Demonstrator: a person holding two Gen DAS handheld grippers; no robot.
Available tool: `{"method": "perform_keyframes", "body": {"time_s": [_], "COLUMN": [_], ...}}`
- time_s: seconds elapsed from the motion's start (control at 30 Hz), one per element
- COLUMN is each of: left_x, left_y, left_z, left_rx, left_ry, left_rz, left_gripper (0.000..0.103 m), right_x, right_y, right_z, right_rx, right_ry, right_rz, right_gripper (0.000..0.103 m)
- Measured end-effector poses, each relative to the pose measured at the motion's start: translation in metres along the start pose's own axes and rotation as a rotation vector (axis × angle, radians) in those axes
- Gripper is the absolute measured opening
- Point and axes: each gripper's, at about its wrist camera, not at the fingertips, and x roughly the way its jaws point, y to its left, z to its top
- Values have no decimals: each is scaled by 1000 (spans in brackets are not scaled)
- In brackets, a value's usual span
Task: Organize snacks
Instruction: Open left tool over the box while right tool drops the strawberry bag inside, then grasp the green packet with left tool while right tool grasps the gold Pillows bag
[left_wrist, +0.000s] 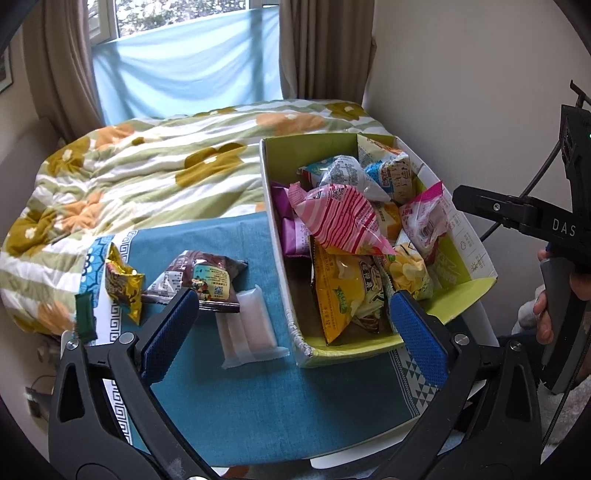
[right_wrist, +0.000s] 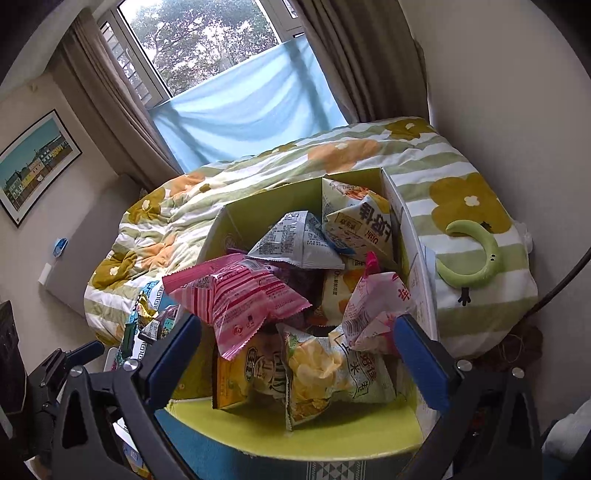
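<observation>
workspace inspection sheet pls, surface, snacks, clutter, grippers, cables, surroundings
surface: teal cloth over a small table beside the bed.
job's things: green-lined box piled with snack bags, pink striped bag on top; still on the cloth are a brown packet, a gold packet, a small green bar and a clear white pack.
clutter: green crescent toy on the pillow.
grippers: left gripper open, empty; right gripper open over the box, nothing held.
cables: black cable behind the right gripper.
surroundings: floral duvet, window, curtains, framed picture.
</observation>
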Motion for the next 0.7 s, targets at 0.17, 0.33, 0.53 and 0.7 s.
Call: {"method": "perform_keyframes", "body": {"time_s": [0.17, 0.33, 0.53, 0.7], "left_x": [-24, -47, -69, -78], "left_y": [8, 27, 69, 118], "left_z": [-1, -5, -24, -39], "left_rx": [-20, -65, -142, -225], "left_ry": [-33, -52, -58, -51], "left_rz": [29, 78, 171, 236], "left_gripper": [102, 102, 102, 102], "right_x": [-22, -35, -35, -20], "right_y": [16, 37, 82, 121], "right_z": [1, 5, 8, 10], "right_rx": [-41, -77, -164, -217], "right_ry": [-38, -54, -70, -53], "right_rz": [-5, 33, 63, 117], "right_gripper": [103, 103, 103, 103]}}
